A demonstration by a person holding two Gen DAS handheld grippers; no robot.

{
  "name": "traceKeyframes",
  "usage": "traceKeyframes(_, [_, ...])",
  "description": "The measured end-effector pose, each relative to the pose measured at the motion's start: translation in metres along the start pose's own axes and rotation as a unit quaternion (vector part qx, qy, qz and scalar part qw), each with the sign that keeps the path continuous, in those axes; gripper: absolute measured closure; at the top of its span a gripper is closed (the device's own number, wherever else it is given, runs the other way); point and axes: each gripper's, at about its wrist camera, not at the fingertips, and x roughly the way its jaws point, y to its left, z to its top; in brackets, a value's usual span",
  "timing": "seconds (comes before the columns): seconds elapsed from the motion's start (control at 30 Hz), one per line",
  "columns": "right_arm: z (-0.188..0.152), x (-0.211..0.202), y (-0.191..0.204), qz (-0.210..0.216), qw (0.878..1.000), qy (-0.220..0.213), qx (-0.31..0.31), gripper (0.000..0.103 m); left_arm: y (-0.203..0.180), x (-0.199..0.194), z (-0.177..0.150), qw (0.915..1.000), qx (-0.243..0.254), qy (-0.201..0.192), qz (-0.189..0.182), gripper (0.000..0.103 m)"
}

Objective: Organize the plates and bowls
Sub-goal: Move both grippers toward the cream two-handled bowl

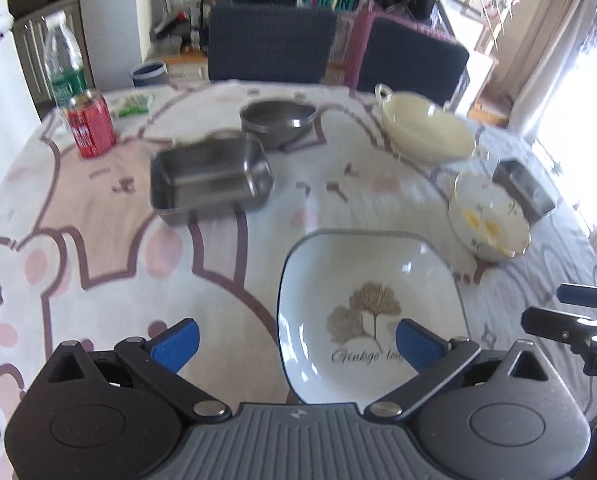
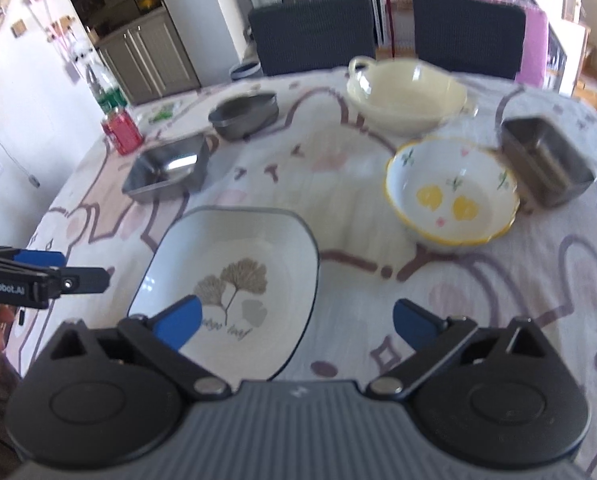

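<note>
Left wrist view shows a big table (image 1: pixel 98 240) with dishes spread all over, so most of the tidying looks still to do. Nothing is stacked yet. The square white plate (image 1: pixel 370 300) sits alone at the near edge. Farther back sit the cream bowl (image 1: pixel 426 132), the steel tray (image 1: pixel 210 180) and the round steel bowl (image 1: pixel 278 120). The flowery bowl (image 2: pixel 454 196) and a steel box (image 2: pixel 546 160) sit apart on the right. The left gripper (image 1: pixel 296 340) and the right gripper (image 2: pixel 296 320) are both wide apart and hold nothing.
</note>
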Motion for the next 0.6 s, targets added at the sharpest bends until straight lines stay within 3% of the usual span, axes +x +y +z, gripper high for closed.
traceKeyframes(0.4, [0.035, -0.058, -0.034, -0.044, 0.985, -0.168, 0.018, 0.0, -0.042, -0.025, 0.042, 0.9924, -0.016, -0.118, -0.031, 0.0])
traceKeyframes(0.6, [0.059, -0.057, -0.064, -0.058, 0.975, -0.21, 0.042, 0.0, -0.075, -0.005, 0.07, 0.9873, -0.021, -0.15, -0.048, 0.0])
